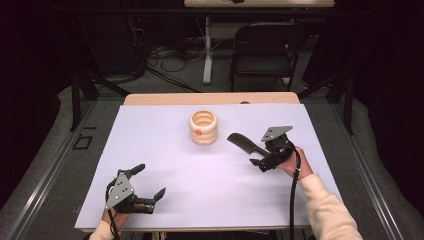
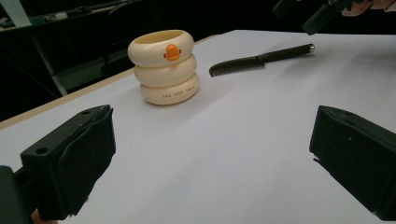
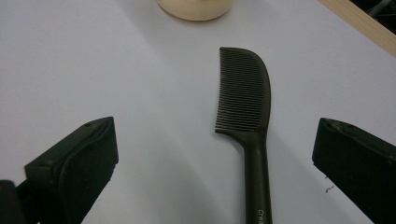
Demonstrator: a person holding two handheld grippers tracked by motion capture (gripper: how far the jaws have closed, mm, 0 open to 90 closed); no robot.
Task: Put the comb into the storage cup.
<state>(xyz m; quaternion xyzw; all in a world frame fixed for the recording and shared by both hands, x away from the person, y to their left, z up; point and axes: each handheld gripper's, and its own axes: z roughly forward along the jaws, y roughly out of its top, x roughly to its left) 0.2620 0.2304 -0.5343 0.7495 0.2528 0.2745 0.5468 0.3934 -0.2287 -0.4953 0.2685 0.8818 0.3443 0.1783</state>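
Surface (image 1: 165, 150), white-topped, carries one cream ribbed cup (image 1: 203, 127) near its far edge and one dark comb (image 1: 245, 143) toward the right edge. Left claw (image 1: 148, 186) gapes at the near-left corner; right claw (image 1: 256, 159) gapes beside the comb's handle. Left gripper view: cup (image 2: 164, 67) bears an orange mark. Right gripper view: comb (image 3: 246, 102) lies between spread jaws.

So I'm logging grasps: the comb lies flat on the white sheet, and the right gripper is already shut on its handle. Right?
Not quite: the right gripper is open, its jaws wide apart on either side of the comb handle, as the right gripper view shows. The comb does lie flat on the white sheet.
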